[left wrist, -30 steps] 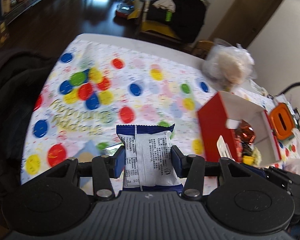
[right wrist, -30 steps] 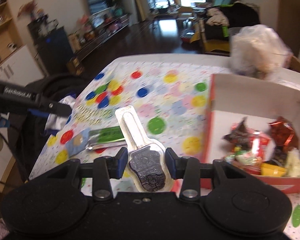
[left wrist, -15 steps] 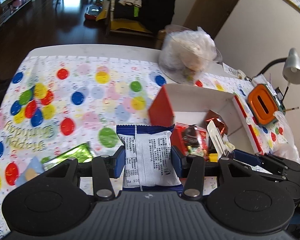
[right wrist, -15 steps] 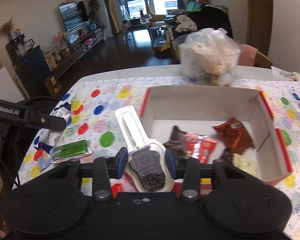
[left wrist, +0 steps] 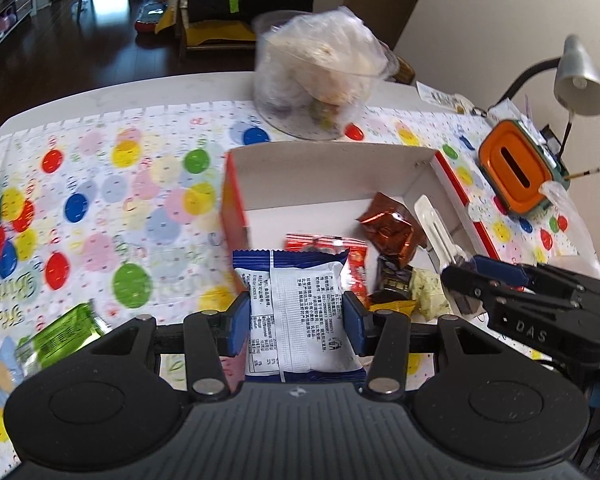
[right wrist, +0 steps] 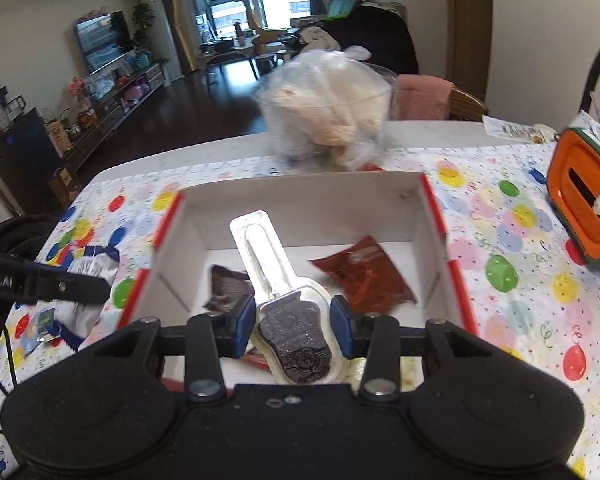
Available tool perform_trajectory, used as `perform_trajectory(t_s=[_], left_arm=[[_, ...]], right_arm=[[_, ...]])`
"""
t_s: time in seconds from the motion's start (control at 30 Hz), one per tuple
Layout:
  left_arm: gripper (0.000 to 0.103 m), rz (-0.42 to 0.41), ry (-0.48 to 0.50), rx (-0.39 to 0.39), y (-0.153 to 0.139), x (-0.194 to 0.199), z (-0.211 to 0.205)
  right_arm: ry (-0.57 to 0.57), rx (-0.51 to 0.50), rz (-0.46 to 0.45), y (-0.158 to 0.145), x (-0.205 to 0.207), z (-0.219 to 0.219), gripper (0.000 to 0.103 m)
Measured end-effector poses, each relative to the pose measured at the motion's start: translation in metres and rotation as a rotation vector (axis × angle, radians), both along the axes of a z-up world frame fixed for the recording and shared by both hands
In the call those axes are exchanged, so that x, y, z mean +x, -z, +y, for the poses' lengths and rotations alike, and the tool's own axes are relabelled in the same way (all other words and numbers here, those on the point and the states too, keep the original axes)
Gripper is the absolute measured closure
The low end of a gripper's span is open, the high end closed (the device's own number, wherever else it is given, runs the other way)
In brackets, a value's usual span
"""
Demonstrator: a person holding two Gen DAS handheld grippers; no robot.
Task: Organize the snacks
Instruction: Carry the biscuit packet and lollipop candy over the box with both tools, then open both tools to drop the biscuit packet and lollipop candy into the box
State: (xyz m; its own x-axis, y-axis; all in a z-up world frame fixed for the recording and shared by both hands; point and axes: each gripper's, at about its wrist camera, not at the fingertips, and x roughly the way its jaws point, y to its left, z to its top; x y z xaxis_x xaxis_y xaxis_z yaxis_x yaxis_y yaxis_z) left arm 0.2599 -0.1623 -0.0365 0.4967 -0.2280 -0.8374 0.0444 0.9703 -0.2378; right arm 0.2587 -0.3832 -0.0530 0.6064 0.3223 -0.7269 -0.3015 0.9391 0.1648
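Our right gripper (right wrist: 293,322), clamping the chocolate pop (right wrist: 296,330), is over the box (right wrist: 300,196); our left gripper (left wrist: 296,322), clamping the blue packet (left wrist: 300,312), is at its near-left corner.

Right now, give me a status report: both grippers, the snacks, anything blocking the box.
Left gripper shut on blue-and-white snack packet. Right gripper shut on chocolate lollipop pack, over red box. Box open, wrapped snacks inside, nothing blocking. Green packet on tablecloth.

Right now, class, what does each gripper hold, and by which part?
The left gripper clamps a blue-and-white foil snack packet across its side edges; the right gripper pinches a clear-wrapped chocolate lollipop by its dark head.
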Motion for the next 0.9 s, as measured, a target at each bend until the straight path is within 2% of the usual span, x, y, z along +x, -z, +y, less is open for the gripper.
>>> perform_trajectory(t_s=[0.37,0.53,0.9], left_arm=[[0.056,0.063,0.023,0.058,0.030,0.032,-0.045],[0.056,0.071,0.038,0.121,0.044,0.042,-0.061],[0.056,0.102,0.075,0.203,0.066,0.052,-0.085]], right_arm=[[-0.022,-0.073,0.035,0.022,0.027,-0.022,0.063],[-0.069,-0.118,0.049,0.034,0.033,-0.015,0.063],[-0.151,-0.187,0.089,0.058,0.037,0.000,0.063]])
